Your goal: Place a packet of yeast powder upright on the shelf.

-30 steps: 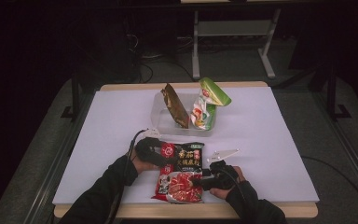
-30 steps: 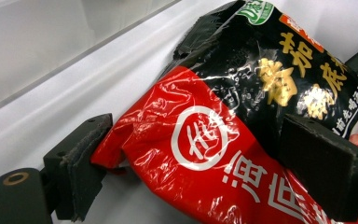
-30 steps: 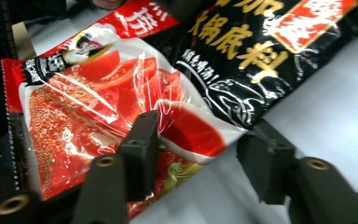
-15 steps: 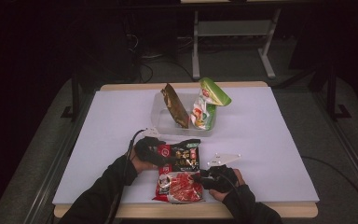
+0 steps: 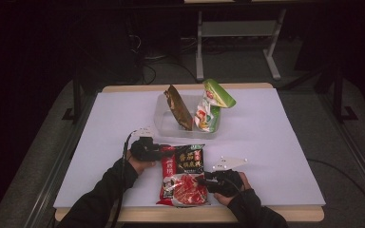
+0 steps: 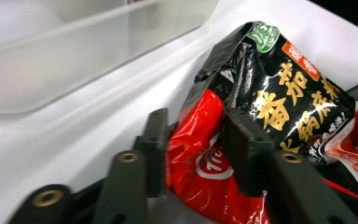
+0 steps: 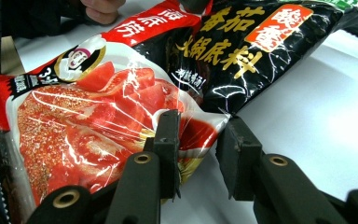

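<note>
A red and black food packet (image 5: 182,173) lay flat on the white table (image 5: 275,137), near the front edge and a little left of the middle. Its far half was black with gold lettering; its near half was red, with a picture of tomato slices.

The left gripper (image 5: 159,151) reached in from the left, held by the person's left hand (image 5: 140,159). In the left gripper view its jaws stood on either side of the packet's red corner, pressed onto the film, which bulged and creased between them. The black part of the packet (image 6: 279,88) rose slightly off the table beyond the jaws.

The right gripper (image 5: 203,180) came in from the near right, held by the right hand (image 5: 228,187), with a grey plate (image 5: 227,164) on top. In the right gripper view its jaws were set around the packet's (image 7: 121,107) near right corner, one over the clear film and the other just at the edge; a gap showed between them, and whether they truly pinched the film could not be told.

Farther back, a clear plastic bin (image 5: 164,121) stood near the middle of the table. A brown packet (image 5: 178,108) leaned upright inside it, and a green and white bag (image 5: 210,108) stood at its right end, its top folded over to the right. Dark sleeves (image 5: 100,194) entered from the near edge. The floor around the table was dark.
</note>
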